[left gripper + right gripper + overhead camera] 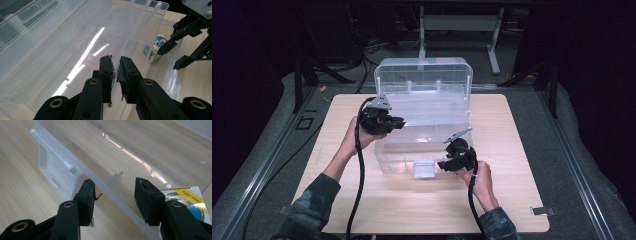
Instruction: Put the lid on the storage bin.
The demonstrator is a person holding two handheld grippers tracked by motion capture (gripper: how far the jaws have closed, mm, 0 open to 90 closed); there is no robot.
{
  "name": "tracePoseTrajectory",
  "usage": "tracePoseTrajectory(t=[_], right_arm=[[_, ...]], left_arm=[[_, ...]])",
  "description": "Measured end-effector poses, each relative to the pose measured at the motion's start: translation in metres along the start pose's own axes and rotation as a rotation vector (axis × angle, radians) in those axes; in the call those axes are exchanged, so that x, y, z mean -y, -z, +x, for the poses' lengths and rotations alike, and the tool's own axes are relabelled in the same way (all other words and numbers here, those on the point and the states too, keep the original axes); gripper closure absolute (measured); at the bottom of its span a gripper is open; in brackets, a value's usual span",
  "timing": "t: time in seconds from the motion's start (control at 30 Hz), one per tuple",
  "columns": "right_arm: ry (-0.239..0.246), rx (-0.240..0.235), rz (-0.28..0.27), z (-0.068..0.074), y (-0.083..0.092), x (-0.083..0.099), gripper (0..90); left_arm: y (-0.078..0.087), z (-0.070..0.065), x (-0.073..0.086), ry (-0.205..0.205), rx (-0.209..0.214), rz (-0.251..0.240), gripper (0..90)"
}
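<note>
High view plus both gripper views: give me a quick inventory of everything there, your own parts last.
Storage box: one, clear plastic, centre of the table, open.
Lid: one, clear, standing up behind the box at its far edge.
Latch: one, clear, on the box's near wall.
Small carton: one, white with blue, green and yellow print, inside the box near one end wall.
Table: one, light wood top, on a grey floor.
Left gripper: one, black, at the box's left wall, jaws closed on the thin rim.
Right gripper: one, black, at the box's near wall, jaws apart with one on each side of the rim.
Hands and sleeves: two, dark patterned sleeves, coming in from the bottom.
</note>
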State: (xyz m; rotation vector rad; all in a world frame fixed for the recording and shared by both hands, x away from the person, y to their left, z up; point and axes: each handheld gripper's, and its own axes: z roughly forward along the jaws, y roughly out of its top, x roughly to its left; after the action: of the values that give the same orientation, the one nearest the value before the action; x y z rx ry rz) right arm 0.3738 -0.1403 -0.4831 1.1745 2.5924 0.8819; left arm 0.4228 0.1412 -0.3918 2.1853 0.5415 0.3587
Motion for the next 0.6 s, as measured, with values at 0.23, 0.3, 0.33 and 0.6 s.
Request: tracePoseTrajectory(t=[0.23,0.3,0.33,0.6], right_arm=[[0.000,0.004,0.001,0.0002,-0.0001,-0.0001,51.1],[0.001,0.005,0.002,0.0002,-0.0001,-0.0001,51.1],[0.000,0.003,0.001,0.0003,-0.0001,-0.0002,51.1],[0.001,0.001,0.004,0.0001,-0.0002,-0.0003,51.0]], left_arm=[[0.0002,-0.0044,0.0028,0.002,-0.012,-0.008,79.3],[0.0004,-0.0058,0.0036,0.005,-0.017,-0.009,79.1],[0.0003,-0.0062,0.0042,0.006,-0.019,-0.013,79.0],[0.0005,-0.0094,0.0072,0.007,-0.020,-0.018,79.0]])
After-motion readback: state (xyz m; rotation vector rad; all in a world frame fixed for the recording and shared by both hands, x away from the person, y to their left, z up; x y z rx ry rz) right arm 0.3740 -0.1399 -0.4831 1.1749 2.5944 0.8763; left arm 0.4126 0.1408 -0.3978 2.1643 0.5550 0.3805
